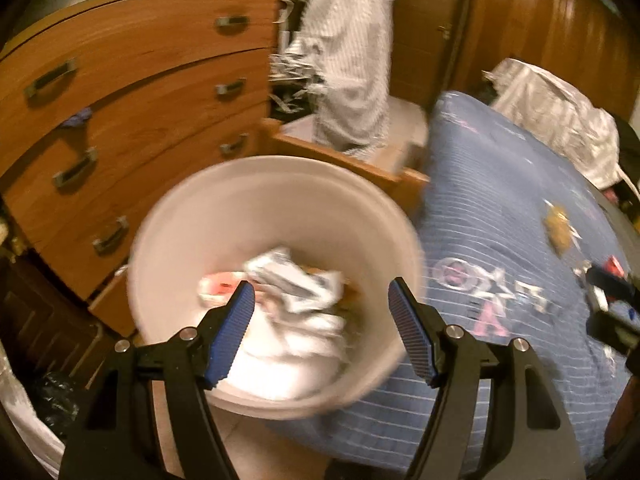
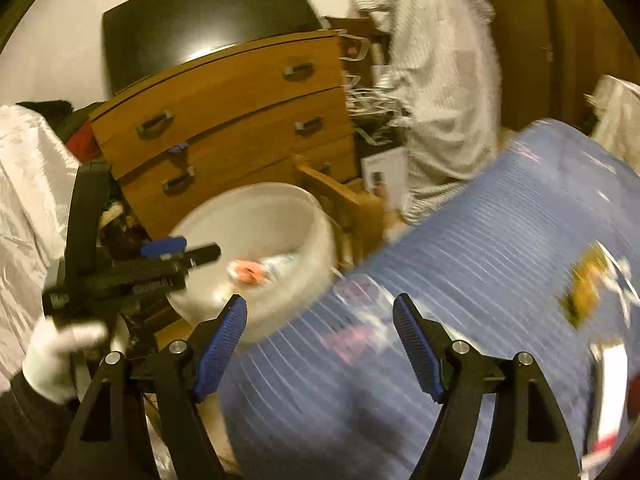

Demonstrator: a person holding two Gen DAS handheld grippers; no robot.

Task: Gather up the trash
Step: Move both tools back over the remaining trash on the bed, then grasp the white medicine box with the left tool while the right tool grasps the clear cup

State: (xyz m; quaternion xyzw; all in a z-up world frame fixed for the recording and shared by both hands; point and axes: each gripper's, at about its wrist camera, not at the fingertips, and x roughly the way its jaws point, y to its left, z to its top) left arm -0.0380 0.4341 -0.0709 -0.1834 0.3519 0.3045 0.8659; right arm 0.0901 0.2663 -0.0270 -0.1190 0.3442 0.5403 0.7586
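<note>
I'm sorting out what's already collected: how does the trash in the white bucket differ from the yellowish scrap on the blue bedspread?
The trash in the bucket is a heap of several pieces, mostly white crumpled paper plus a red-and-white wrapper; the yellowish scrap is one small piece. The heap sits inside the white bucket; the scrap lies loose on the blue bedspread, right of the bucket. Both look like light packaging waste.

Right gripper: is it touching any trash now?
Apart. In the right wrist view the right gripper stands open with only blue bedspread behind it; the yellowish wrapper lies clear of it.
</note>
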